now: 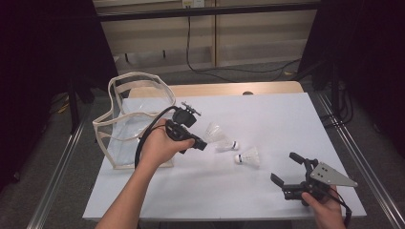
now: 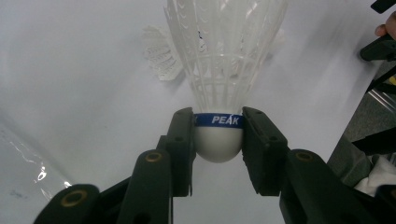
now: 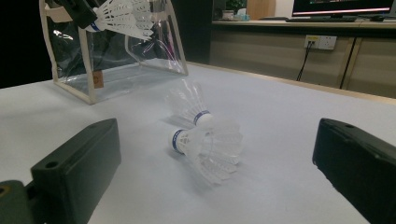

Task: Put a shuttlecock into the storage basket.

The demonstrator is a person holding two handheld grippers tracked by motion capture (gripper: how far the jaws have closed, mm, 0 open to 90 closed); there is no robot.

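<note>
Two shuttlecocks (image 1: pixel 248 156) lie near, seemingly touching

Three shuttlecocks, one clear bag, two grippers.

Beside the clear bag (image 1: pixel 125 125): one held shuttlecock (image 2: pixel 219 79); two loose shuttlecocks (image 3: pixel 191 106) (image 3: pixel 208 149) lie farther from it; left gripper (image 2: pixel 218 140), right gripper (image 1: pixel 288 167).

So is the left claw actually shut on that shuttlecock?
Yes: the left claw clamps the shuttlecock by its cork.

Looked like an office-type lab to me: a white table (image 1: pixel 296 119) stood between black curtains (image 1: pixel 363 52), with a monitor (image 3: pixel 343 7), wall sockets (image 3: pixel 320 42) and loose cables (image 1: pixel 229 70) behind it.
</note>
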